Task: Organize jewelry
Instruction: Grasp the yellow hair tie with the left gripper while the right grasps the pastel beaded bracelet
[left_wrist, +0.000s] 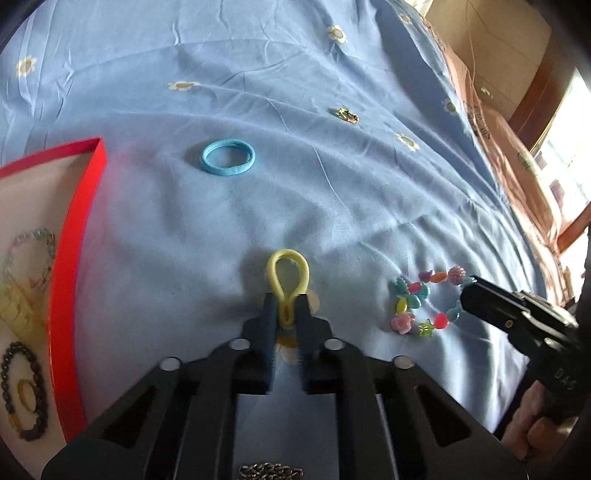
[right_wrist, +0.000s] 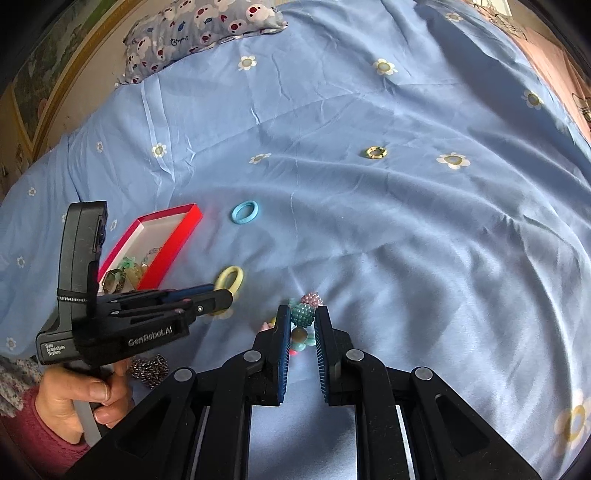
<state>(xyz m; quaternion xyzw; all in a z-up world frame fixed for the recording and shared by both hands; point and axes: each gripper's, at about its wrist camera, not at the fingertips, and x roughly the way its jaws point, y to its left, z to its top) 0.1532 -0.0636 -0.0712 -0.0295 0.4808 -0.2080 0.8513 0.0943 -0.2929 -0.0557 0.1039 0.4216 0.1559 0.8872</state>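
1. Our left tool (left_wrist: 287, 308) pinches the near end of a yellow band (left_wrist: 287, 280), its loop lying on the blue bedsheet (left_wrist: 332, 206) just ahead of the fingertips.
2. Our right tool (right_wrist: 302, 314) stands spread around a teal bead of the bead bracelet (left_wrist: 424, 304), which rests on the sheet to the right of the yellow band.
3. A blue band (left_wrist: 227, 157) lies farther out; a gold ring (left_wrist: 347, 115) lies well beyond it.
4. The red box (left_wrist: 68, 258) sits at left, holding bracelets and a dark bead loop (left_wrist: 26, 391).
5. A dark chain (right_wrist: 149, 367) lies near our left hand (right_wrist: 79, 402); a pillow (right_wrist: 199, 26) rests at the bed's far end.
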